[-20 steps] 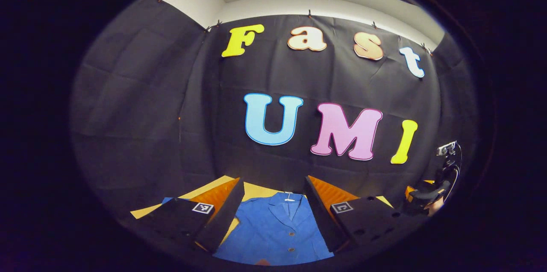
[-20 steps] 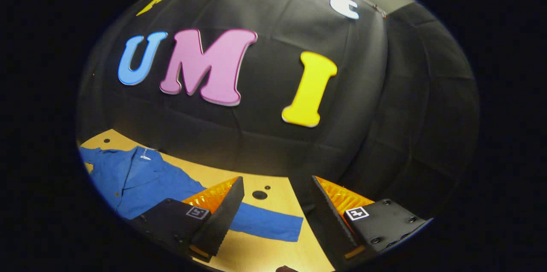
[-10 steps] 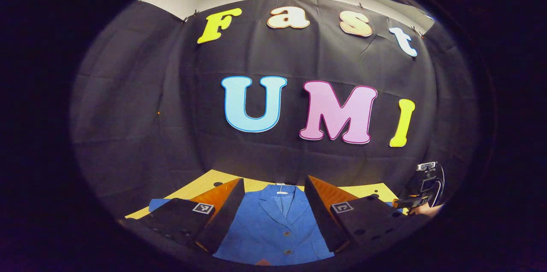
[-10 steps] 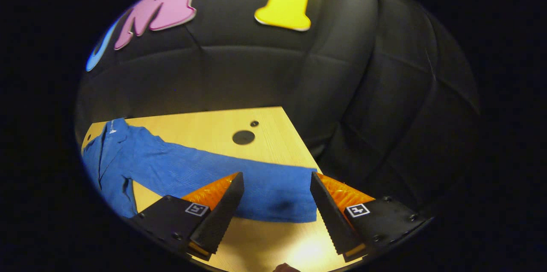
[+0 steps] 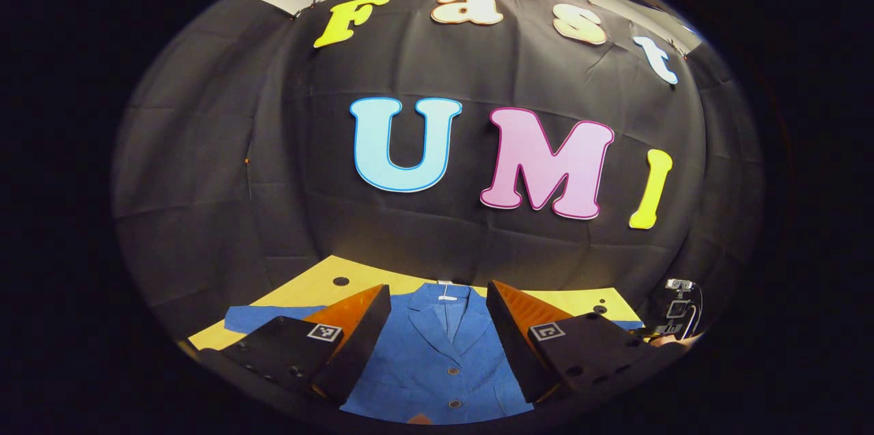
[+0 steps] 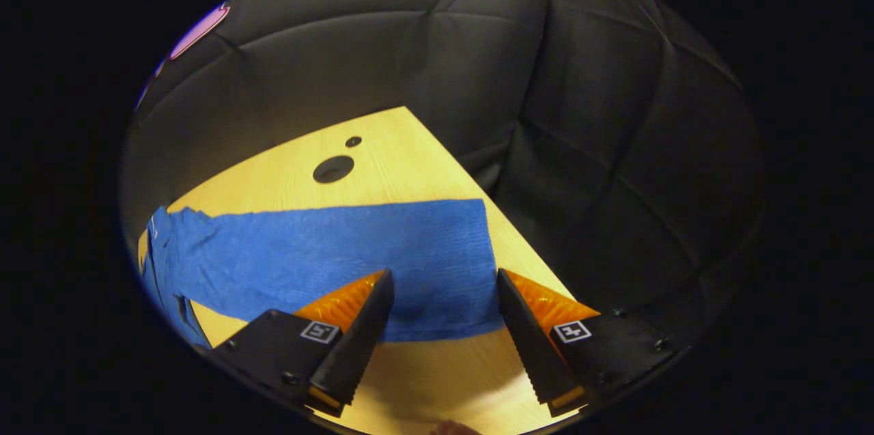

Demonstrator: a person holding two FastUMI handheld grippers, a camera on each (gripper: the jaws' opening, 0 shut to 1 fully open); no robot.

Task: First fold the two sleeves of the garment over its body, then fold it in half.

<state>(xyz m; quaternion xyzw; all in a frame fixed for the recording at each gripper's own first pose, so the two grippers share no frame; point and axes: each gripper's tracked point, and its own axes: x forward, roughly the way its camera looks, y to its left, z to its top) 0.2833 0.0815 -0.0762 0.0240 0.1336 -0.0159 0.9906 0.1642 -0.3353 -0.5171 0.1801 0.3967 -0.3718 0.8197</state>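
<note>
Garment, blue, buttoned, is laid flat on the tabletop, collar toward the far edge, one sleeve stretched to the right edge; right hand-held gripper is held wide above its cuff, apparently for grasping; left hand-held gripper, likewise wide, is poised over the body.

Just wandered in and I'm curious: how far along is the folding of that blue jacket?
Barely started. Nothing looks folded: the blue jacket lies flat and buttoned on the wooden table, one sleeve stretched straight out. In hand: the right tongs are open just above that sleeve's cuff, not gripping. The left tongs are open over the jacket's chest. Left: both sleeves, then the fold in half.
</note>
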